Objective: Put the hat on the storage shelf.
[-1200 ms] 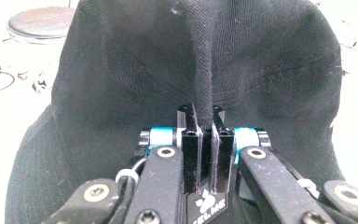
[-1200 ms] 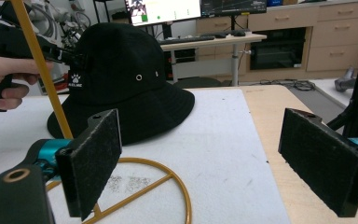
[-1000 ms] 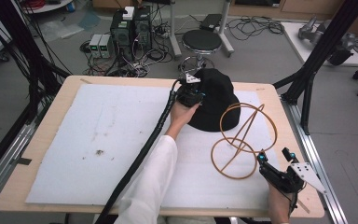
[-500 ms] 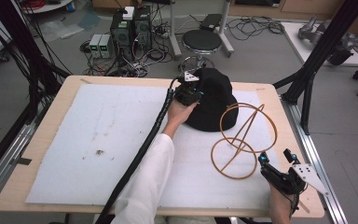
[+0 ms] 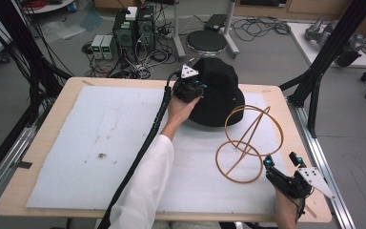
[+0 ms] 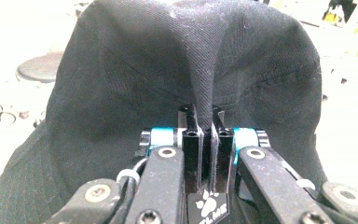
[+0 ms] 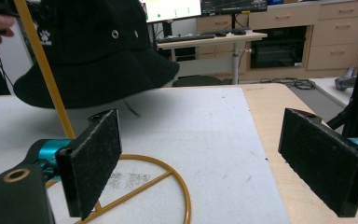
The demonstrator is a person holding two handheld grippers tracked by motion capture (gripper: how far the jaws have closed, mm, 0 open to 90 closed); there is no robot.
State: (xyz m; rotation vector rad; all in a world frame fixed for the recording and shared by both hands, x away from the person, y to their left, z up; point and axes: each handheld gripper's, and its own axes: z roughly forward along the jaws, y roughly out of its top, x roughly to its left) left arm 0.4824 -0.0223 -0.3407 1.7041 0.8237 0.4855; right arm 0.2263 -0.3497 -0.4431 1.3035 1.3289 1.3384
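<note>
Hat (image 6: 168, 60) — matt black cloth.

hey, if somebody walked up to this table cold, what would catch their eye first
Probably the black bucket hat at the far side of the table, lifted clear of the white mat, its crown fabric pinched in the left hand-held gripper. Next, the yellow wire hoop stand standing on the mat near the right edge, with the right hand-held gripper open just beside its base ring.

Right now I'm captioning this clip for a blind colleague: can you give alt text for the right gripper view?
A black bucket hat hangs lifted off the white mat, behind a yellow wire stand. The right tool waits in the foreground, its two padded jaws wide apart and holding nothing.
</note>
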